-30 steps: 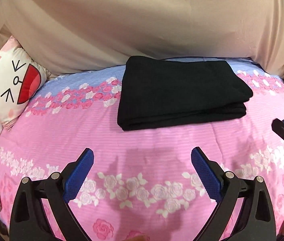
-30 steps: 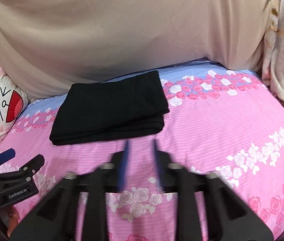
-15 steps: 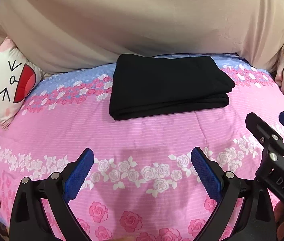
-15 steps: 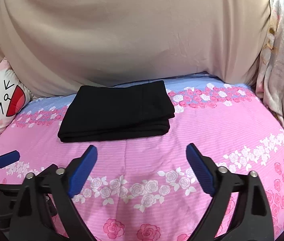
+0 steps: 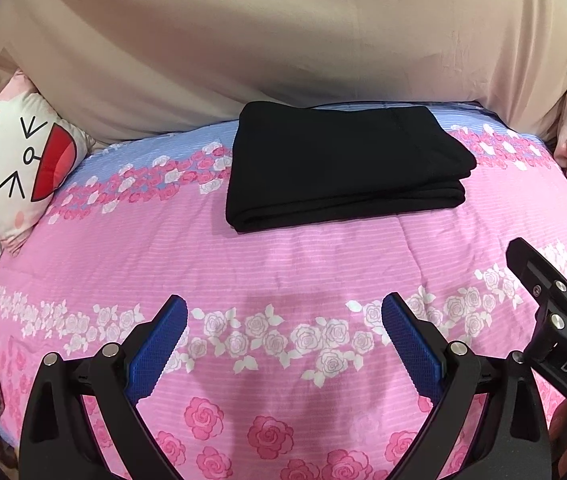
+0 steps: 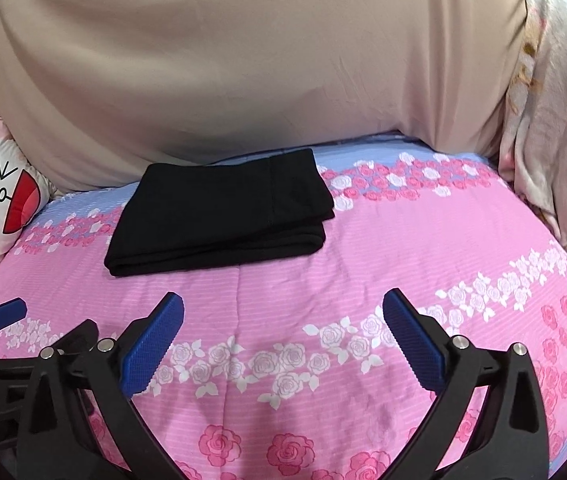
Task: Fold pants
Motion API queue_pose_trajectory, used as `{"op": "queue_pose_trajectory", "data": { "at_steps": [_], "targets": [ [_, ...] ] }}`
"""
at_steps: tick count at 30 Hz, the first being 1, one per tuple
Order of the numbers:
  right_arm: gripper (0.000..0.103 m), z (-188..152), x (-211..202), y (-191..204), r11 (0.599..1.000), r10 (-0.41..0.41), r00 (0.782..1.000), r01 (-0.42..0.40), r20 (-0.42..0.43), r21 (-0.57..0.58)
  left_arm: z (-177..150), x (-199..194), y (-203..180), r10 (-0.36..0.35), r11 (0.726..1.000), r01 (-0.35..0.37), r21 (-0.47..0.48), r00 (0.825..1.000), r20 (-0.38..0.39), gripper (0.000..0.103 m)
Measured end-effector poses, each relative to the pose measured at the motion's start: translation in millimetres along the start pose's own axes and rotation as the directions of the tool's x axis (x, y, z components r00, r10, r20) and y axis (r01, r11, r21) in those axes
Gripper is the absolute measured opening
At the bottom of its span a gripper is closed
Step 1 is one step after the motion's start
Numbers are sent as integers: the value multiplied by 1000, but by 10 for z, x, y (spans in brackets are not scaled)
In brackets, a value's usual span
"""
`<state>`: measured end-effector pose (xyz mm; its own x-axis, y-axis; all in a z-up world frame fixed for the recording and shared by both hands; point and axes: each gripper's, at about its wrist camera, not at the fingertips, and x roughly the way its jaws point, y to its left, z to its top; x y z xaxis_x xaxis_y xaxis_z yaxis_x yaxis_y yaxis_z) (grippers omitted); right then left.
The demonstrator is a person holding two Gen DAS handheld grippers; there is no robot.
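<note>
1. We see the black pants, a soft knit cloth folded into a flat rectangle of several layers (image 5: 343, 168), lying on the pink quilt with rose print (image 5: 283, 264), toward its far side, just before the beige draped sheet (image 5: 283, 40). The far edge of the pants reaches the blue band of the quilt.

2. Our left gripper (image 5: 283, 344) has its blue ribbed pads spread wide, with only quilt between them. It holds nothing.

3. Our right gripper (image 6: 283, 340) has just been opening its jaws, and now they stand wide apart. Nothing is between them, only the rose print.

4. The relation that matters: the pants lie ahead of both grippers and well apart from them, with a bare strip of quilt between. The long axis of the bundle runs from side to side across our view, so its long near edge, where the stacked layers show, faces us.

5. In the left wrist view the bundle sits a little to the right of centre; in the right wrist view (image 6: 219, 216) it sits to the left of centre. So it lies between our two hands, neither one clearly nearer.

6. We judge that the folding looks finished, or nearly so. If one more fold is wanted, both grippers must go forward to the short ends.

7. A white cat-face cushion (image 5: 15, 172) rests at the far left, away from the pants.
</note>
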<state>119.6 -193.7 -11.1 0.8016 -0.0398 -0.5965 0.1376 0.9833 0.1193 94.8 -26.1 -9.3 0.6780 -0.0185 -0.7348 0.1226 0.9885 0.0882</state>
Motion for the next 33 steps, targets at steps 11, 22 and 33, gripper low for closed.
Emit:
{"op": "queue_pose_trajectory", "data": {
  "at_steps": [11,22,33],
  "targets": [
    [98,-15,95,-54,999,-32,999,32,-26,-7,41,77,99,7,999,-7,-35,1000,-9,96],
    [98,-46,121,-50,999,-37,999,36,-37,-14,56,95,110,15,999,-16,-36,1000,-6,96],
    [98,-78,93,-27,999,-38,998,37,-41,-17,106,55,40,-3,1000,4,-13,999,43,96]
  ]
}}
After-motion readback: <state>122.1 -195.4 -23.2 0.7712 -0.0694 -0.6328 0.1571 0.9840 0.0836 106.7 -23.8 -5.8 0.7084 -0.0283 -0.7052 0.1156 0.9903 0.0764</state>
